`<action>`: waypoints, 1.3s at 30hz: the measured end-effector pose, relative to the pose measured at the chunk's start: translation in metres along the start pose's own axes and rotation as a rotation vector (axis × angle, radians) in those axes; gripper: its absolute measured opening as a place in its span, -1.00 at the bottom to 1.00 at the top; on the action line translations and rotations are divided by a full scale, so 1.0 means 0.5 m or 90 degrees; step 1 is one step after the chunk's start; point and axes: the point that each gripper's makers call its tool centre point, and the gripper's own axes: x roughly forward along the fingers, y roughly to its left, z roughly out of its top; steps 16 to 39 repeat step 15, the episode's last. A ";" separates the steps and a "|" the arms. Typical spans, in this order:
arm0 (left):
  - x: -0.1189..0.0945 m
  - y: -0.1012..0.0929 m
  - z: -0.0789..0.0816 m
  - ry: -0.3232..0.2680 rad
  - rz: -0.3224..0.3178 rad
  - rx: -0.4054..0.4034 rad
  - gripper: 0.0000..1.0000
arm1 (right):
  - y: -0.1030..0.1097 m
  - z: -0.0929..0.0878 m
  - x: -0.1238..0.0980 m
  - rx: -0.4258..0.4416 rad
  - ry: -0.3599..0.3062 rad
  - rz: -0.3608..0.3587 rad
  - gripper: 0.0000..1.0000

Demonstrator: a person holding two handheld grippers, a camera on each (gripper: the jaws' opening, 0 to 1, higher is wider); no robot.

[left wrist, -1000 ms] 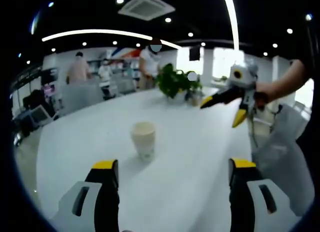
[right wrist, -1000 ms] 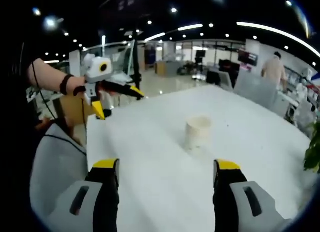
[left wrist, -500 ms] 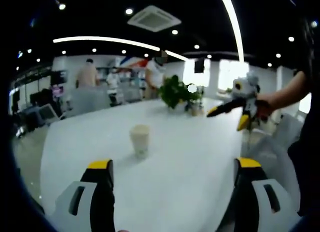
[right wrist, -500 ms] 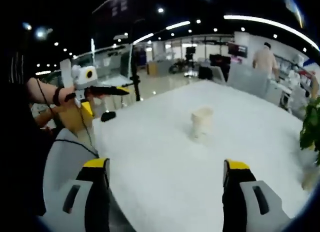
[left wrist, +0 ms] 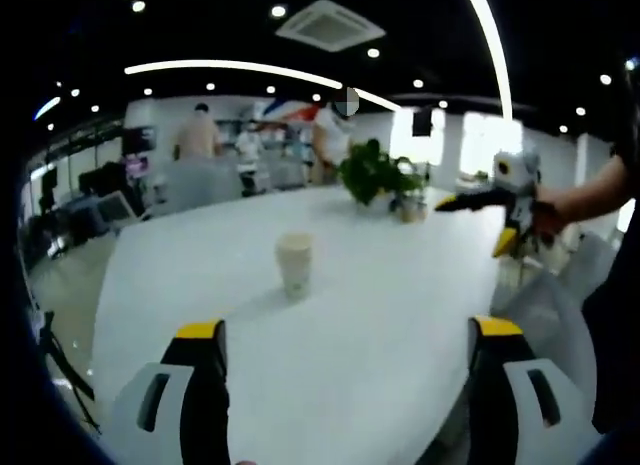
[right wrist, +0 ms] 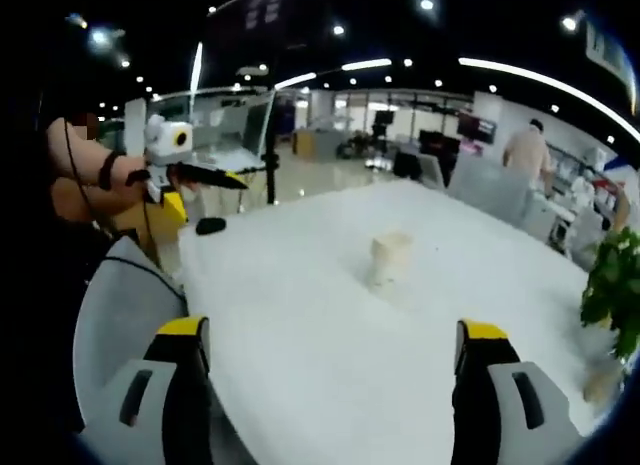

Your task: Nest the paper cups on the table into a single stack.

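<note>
A cream paper cup stands upright and alone near the middle of the white table; I cannot tell whether others are nested in it. My left gripper is open, well short of the cup, with nothing between its jaws. In the right gripper view the same cup stands ahead of my open, empty right gripper. The right gripper also shows in the left gripper view, held in a hand beyond the table's right side, jaws apart. The left gripper is held in a hand off the table's left corner.
A potted plant and a small pot stand at the table's far end. A small black object lies near one corner. A white chair back is beside the table edge. People stand in the background.
Both cameras have drawn back from the table, so the cup looks smaller and farther. The cup itself has not moved. Both grippers stay open and empty.
</note>
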 end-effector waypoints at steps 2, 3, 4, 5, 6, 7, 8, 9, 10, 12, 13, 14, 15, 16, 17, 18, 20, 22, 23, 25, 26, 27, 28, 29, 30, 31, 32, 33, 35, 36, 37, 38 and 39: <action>0.005 -0.001 -0.008 0.010 0.003 -0.002 0.98 | -0.006 -0.003 0.001 0.003 0.008 0.000 1.00; 0.007 -0.001 -0.012 0.019 0.008 -0.001 0.98 | -0.007 -0.003 -0.001 0.008 0.008 0.001 1.00; 0.008 0.000 -0.012 0.018 0.011 -0.004 0.98 | -0.010 -0.002 -0.002 0.009 0.003 0.002 1.00; 0.008 0.001 -0.011 0.014 0.014 -0.016 0.98 | -0.011 0.000 -0.003 0.005 -0.001 0.003 1.00; 0.010 -0.002 -0.010 0.012 0.014 -0.020 0.98 | -0.014 -0.001 -0.005 0.003 0.001 0.004 1.00; 0.011 -0.006 -0.009 0.012 0.014 -0.020 0.98 | -0.016 -0.002 -0.006 0.005 0.002 0.005 1.00; 0.015 -0.011 -0.010 0.014 0.013 -0.020 0.98 | -0.019 -0.004 -0.007 0.005 0.004 0.004 1.00; 0.015 -0.015 -0.011 0.016 0.012 -0.018 0.98 | -0.022 -0.006 -0.010 0.003 0.006 0.002 1.00; 0.017 -0.020 -0.013 0.017 0.011 -0.015 0.98 | -0.024 -0.007 -0.013 0.004 0.005 0.000 1.00; 0.017 -0.026 -0.014 0.022 0.011 -0.019 0.98 | -0.029 -0.009 -0.016 0.008 0.002 0.000 1.00; 0.016 -0.026 -0.013 0.020 0.011 -0.020 0.98 | -0.030 -0.012 -0.016 0.011 0.004 0.002 1.00; 0.016 -0.027 -0.012 0.017 0.012 -0.019 0.98 | -0.032 -0.014 -0.016 0.013 0.006 0.003 1.00; 0.016 -0.027 -0.011 0.015 0.012 -0.021 0.98 | -0.033 -0.015 -0.017 0.015 0.006 0.004 1.00; 0.016 -0.027 -0.011 0.015 0.012 -0.021 0.98 | -0.033 -0.015 -0.017 0.015 0.006 0.004 1.00; 0.016 -0.027 -0.011 0.015 0.012 -0.021 0.98 | -0.033 -0.015 -0.017 0.015 0.006 0.004 1.00; 0.016 -0.027 -0.011 0.015 0.012 -0.021 0.98 | -0.033 -0.015 -0.017 0.015 0.006 0.004 1.00; 0.016 -0.027 -0.011 0.015 0.012 -0.021 0.98 | -0.033 -0.015 -0.017 0.015 0.006 0.004 1.00; 0.016 -0.027 -0.011 0.015 0.012 -0.021 0.98 | -0.033 -0.015 -0.017 0.015 0.006 0.004 1.00; 0.016 -0.027 -0.011 0.015 0.012 -0.021 0.98 | -0.033 -0.015 -0.017 0.015 0.006 0.004 1.00; 0.016 -0.027 -0.011 0.015 0.012 -0.021 0.98 | -0.033 -0.015 -0.017 0.015 0.006 0.004 1.00; 0.016 -0.027 -0.011 0.015 0.012 -0.021 0.98 | -0.033 -0.015 -0.017 0.015 0.006 0.004 1.00; 0.016 -0.027 -0.011 0.015 0.012 -0.021 0.98 | -0.033 -0.015 -0.017 0.015 0.006 0.004 1.00; 0.016 -0.027 -0.011 0.015 0.012 -0.021 0.98 | -0.033 -0.015 -0.017 0.015 0.006 0.004 1.00; 0.016 -0.027 -0.011 0.015 0.012 -0.021 0.98 | -0.033 -0.015 -0.017 0.015 0.006 0.004 1.00; 0.016 -0.027 -0.011 0.015 0.012 -0.021 0.98 | -0.033 -0.015 -0.017 0.015 0.006 0.004 1.00; 0.016 -0.027 -0.011 0.015 0.012 -0.021 0.98 | -0.033 -0.015 -0.017 0.015 0.006 0.004 1.00; 0.016 -0.027 -0.011 0.015 0.012 -0.021 0.98 | -0.033 -0.015 -0.017 0.015 0.006 0.004 1.00; 0.016 -0.027 -0.011 0.015 0.012 -0.021 0.98 | -0.033 -0.015 -0.017 0.015 0.006 0.004 1.00; 0.016 -0.027 -0.011 0.015 0.012 -0.021 0.98 | -0.033 -0.015 -0.017 0.015 0.006 0.004 1.00; 0.016 -0.027 -0.011 0.015 0.012 -0.021 0.98 | -0.033 -0.015 -0.017 0.015 0.006 0.004 1.00; 0.016 -0.027 -0.011 0.015 0.012 -0.021 0.98 | -0.033 -0.015 -0.017 0.015 0.006 0.004 1.00; 0.016 -0.027 -0.011 0.015 0.012 -0.021 0.98 | -0.033 -0.015 -0.017 0.015 0.006 0.004 1.00; 0.016 -0.027 -0.011 0.015 0.012 -0.021 0.98 | -0.033 -0.015 -0.017 0.015 0.006 0.004 1.00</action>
